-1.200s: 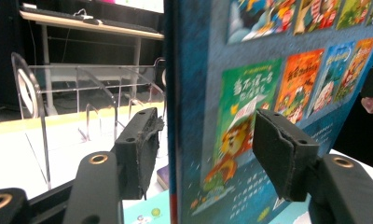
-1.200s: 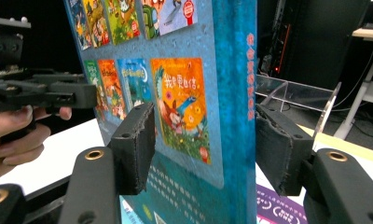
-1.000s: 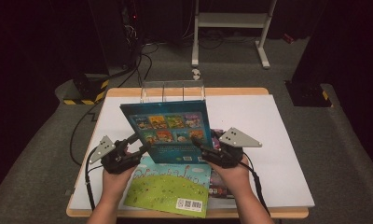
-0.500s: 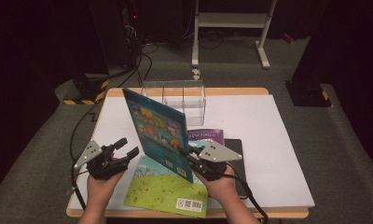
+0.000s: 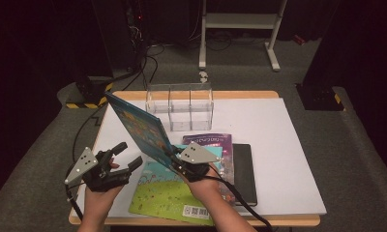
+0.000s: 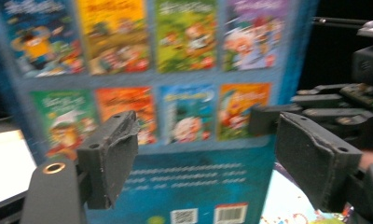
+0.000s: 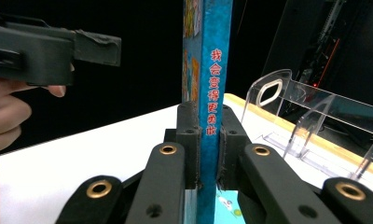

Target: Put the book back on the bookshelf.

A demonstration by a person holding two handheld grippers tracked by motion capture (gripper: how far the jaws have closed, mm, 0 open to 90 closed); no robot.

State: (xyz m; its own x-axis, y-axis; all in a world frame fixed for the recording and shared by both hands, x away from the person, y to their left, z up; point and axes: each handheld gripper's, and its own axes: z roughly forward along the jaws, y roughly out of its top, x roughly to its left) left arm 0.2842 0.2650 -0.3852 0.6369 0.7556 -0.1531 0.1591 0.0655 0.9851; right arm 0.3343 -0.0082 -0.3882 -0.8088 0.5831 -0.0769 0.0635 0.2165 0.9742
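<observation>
A blue picture book stands upright over the table's front middle, its covers turned to the left and right. My right gripper is shut on its lower spine edge; in the right gripper view the pads pinch the blue book from both sides. My left gripper hovers to the left of the book, apart from it. Its jaws have just been opening and nothing is between them. In the left gripper view the left gripper faces the book's back cover.
A green book lies flat at the front edge under the hands. A purple book and a black notebook lie to its right. A clear acrylic divider stand stands at the back of the white table.
The left gripper has let go of the book, opened and drawn away to the left. The right gripper has closed on the book and swung it from face-on to edge-on, shifting left.
</observation>
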